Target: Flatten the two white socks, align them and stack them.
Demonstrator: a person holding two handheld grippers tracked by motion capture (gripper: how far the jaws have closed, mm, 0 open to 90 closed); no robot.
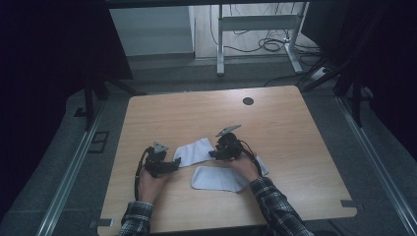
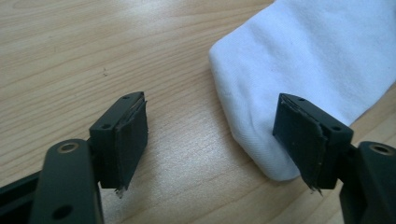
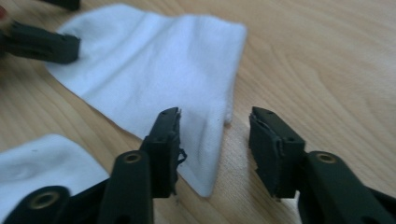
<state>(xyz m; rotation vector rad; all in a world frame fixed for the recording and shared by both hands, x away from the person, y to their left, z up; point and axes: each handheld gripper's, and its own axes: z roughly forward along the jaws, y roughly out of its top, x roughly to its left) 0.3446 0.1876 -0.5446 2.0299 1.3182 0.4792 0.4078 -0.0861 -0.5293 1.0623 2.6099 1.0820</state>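
The left gripper (image 2: 210, 135) stands with its jaws released and wide apart; the rounded toe end of a white knitted cotton sock (image 2: 308, 60) lies just ahead of its right-hand jaw, and nothing is pinched between the pads. The right gripper (image 3: 215, 140) also has its jaws apart, gripping nothing, straddling the straight cuff corner of that same sock (image 3: 154, 70), which lies flat on the light wood-grain tabletop (image 3: 327, 56).

From the high view, the sock (image 1: 193, 151) stretches between the left gripper (image 1: 169, 163) and the right gripper (image 1: 216, 152), and a second white sock (image 1: 214, 178) lies just nearer the person, partly under the right hand (image 1: 246, 167).

The step in hand looks like laying out or pairing the two socks, with the far one set down and let go. Next, the right jaws would likely need to close on the cuff edge, low against the tabletop, to lift that thin layer cleanly.
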